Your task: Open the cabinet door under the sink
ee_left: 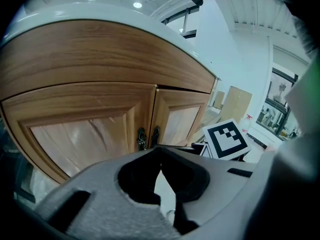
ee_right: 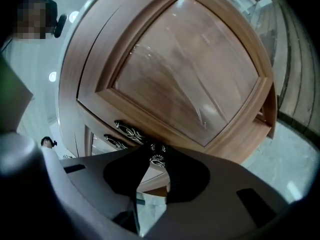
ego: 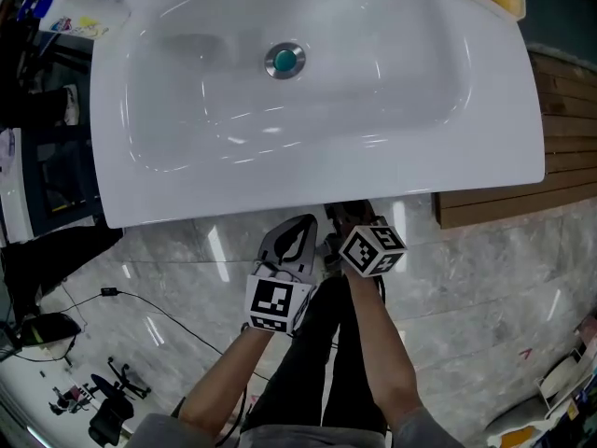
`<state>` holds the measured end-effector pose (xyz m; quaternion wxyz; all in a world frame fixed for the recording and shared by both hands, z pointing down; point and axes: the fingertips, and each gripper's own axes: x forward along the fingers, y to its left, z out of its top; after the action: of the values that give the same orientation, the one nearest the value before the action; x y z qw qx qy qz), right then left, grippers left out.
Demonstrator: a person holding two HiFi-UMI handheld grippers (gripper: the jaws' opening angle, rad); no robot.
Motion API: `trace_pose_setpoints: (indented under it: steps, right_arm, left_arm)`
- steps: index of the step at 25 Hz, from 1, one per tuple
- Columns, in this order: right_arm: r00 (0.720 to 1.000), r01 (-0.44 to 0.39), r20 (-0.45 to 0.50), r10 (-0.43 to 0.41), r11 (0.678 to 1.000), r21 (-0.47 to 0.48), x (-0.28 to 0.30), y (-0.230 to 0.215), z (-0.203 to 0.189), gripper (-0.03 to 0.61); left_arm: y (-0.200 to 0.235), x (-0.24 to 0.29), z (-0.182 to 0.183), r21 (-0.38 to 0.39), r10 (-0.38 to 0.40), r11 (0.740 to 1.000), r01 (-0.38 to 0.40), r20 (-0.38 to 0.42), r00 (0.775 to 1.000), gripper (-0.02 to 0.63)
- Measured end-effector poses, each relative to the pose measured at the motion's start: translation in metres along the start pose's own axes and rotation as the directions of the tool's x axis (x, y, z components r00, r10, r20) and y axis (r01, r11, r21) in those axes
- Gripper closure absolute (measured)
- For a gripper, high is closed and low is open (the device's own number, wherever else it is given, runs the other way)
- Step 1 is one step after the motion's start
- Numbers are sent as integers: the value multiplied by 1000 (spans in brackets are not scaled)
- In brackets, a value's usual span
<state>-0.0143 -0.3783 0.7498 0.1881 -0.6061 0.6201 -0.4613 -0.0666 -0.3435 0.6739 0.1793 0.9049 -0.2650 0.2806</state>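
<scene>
marble floor (ego: 466,278) is seen under a white sink (ego: 308,194). the right hand-held gripper (ee_right: 156,156) is pinched on the lower tip of a door's handle (ee_right: 127,130), as far as can be made out. the door (ee_right: 190,79) looks shut or barely ajar. the left hand-held gripper (ee_left: 160,151) is pressed together on nothing, just short of the two doors. with so little handle held, a slip during the pull is judged likely, and a skewed pull could strain the hinge. only the plug (ego: 284,61) is seen in the sink. what the cabinet (ee_left: 90,54) holds is hidden.
</scene>
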Motion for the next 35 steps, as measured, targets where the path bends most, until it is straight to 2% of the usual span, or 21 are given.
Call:
trace_pose_setpoints:
  steps: [5,10,19,26,35]
  right_arm:
    - [997,-28,68,27,999,18,0,-1,0,492]
    - [995,-42,90,42,999,1,0,-1,0,495]
    - [983,-75,171,65,996,53,-17,-1,-3,495]
    - [982,-72,179,61,996,60,-44,-4,-16,497]
    - [982,-137,137,132,990,31,-63,-7,-22,497]
  left_arm:
    - [1,2,-5,9,-7,1000,7,-7,1000,606]
    - [0,2,-11,-6,-14,1000,14,-2,1000,606]
    - [-1,-10,-19,-6,-18,1000,18,20,1000,606]
    - [-18,-31,-42,-3,-32,999,33,16,999,606]
    - [-34,-34,-65,-45,40,998,-40,11,999,606]
